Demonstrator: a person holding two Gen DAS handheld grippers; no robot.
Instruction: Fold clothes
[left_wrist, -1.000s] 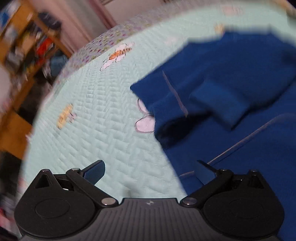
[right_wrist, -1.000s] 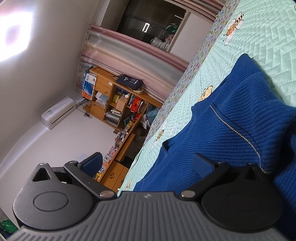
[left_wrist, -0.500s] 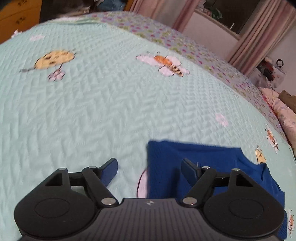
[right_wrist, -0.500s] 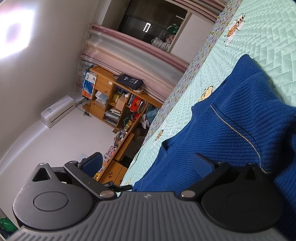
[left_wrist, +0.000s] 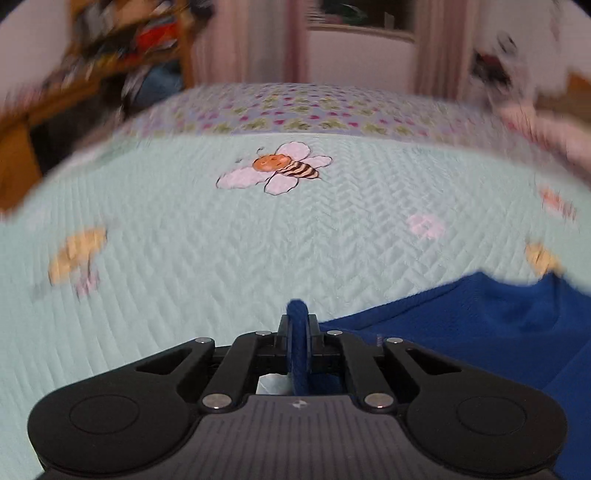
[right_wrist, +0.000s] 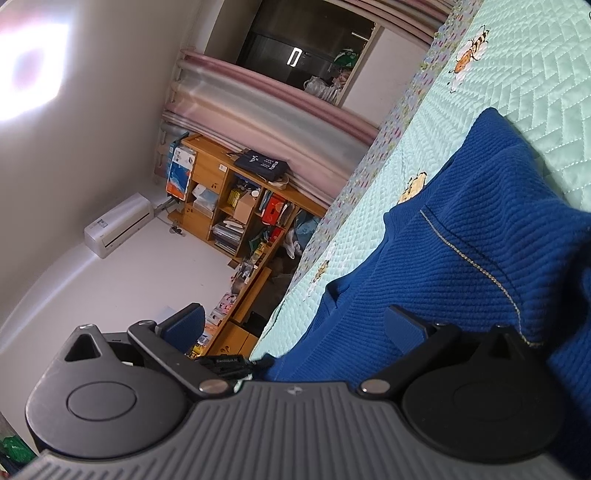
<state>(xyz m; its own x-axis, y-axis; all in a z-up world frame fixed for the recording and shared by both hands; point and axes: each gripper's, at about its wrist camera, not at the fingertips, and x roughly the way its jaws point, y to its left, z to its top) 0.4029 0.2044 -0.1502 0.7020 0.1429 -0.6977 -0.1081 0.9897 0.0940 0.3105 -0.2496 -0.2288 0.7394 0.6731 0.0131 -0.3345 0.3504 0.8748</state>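
Blue sweater (left_wrist: 480, 325) lies on the bed (left_wrist: 184, 266), and the left hand-held gripper (left_wrist: 298, 332), spread wide half a second ago, is now clenched on its edge (fold's starting, I'd guess). Right hand-held gripper (right_wrist: 295, 325) stays released over the knit.

The sweater (left_wrist: 480, 317) lies on the bed (left_wrist: 221, 258), to the right of the left tool (left_wrist: 298, 332), and one fold of it stands between that tool's closed fingers. The right tool (right_wrist: 295, 325) is over the sweater, its fingers apart. Behind the bed, at the left, stands a shelf (right_wrist: 236, 206) near the wall.
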